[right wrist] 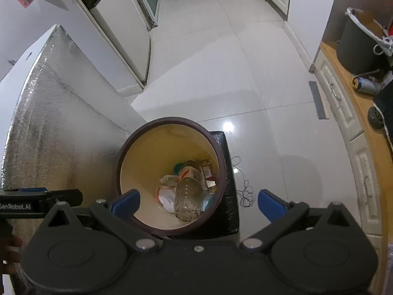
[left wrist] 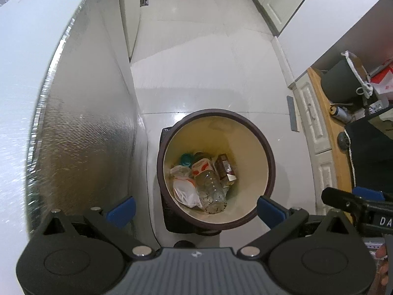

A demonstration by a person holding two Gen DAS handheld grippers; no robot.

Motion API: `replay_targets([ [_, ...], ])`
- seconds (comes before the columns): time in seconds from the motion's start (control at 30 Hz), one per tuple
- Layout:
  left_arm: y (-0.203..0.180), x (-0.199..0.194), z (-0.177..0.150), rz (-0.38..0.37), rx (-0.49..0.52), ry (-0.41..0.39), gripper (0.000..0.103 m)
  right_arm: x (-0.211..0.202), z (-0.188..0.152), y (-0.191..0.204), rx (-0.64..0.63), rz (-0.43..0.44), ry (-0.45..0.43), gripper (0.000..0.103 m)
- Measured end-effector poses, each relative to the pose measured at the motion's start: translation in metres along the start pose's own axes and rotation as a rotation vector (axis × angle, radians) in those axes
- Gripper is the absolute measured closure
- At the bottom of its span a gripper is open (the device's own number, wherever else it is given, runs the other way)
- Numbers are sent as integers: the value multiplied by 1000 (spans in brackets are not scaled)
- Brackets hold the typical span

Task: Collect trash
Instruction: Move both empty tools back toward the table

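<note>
A round bin with a dark brown rim [left wrist: 269, 147] [right wrist: 222, 162] and cream inside stands on the floor below both grippers. In it lie a clear plastic bottle [left wrist: 212, 191] [right wrist: 188, 200], a crumpled white bag [left wrist: 184, 193] [right wrist: 167, 198], a red and brown packet [left wrist: 224, 169] [right wrist: 206, 168] and a teal cap [left wrist: 186, 159]. My left gripper [left wrist: 195, 209] hangs open above the bin, nothing between its blue pads. My right gripper [right wrist: 197, 204] is also open and empty, above the bin's near rim.
A white box with a silver foil side [left wrist: 86, 135] [right wrist: 61, 127] stands left of the bin. A black block [right wrist: 227, 211] sits under the bin. On the right, a wooden counter [right wrist: 353, 93] holds a dark bucket [right wrist: 356, 46] and a can [right wrist: 367, 84]. White tiled floor [left wrist: 196, 73] stretches ahead.
</note>
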State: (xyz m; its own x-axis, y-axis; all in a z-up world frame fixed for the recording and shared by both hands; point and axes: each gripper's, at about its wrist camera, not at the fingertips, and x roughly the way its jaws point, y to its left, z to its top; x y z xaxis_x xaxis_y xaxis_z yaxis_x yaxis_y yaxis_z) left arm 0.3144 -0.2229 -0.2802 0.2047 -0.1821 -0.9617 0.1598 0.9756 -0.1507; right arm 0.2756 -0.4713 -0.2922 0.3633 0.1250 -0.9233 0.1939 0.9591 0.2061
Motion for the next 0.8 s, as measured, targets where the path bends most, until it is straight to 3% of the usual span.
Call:
replay_targets([
  [0.5,-2,-75,-26,-44,28,-107,0,-68,-19,8,-17,-14,-75,0],
  [0.8,9,-130,-44,-63,19,-227,0,-116,-32,23,-40,-8,-158,0],
])
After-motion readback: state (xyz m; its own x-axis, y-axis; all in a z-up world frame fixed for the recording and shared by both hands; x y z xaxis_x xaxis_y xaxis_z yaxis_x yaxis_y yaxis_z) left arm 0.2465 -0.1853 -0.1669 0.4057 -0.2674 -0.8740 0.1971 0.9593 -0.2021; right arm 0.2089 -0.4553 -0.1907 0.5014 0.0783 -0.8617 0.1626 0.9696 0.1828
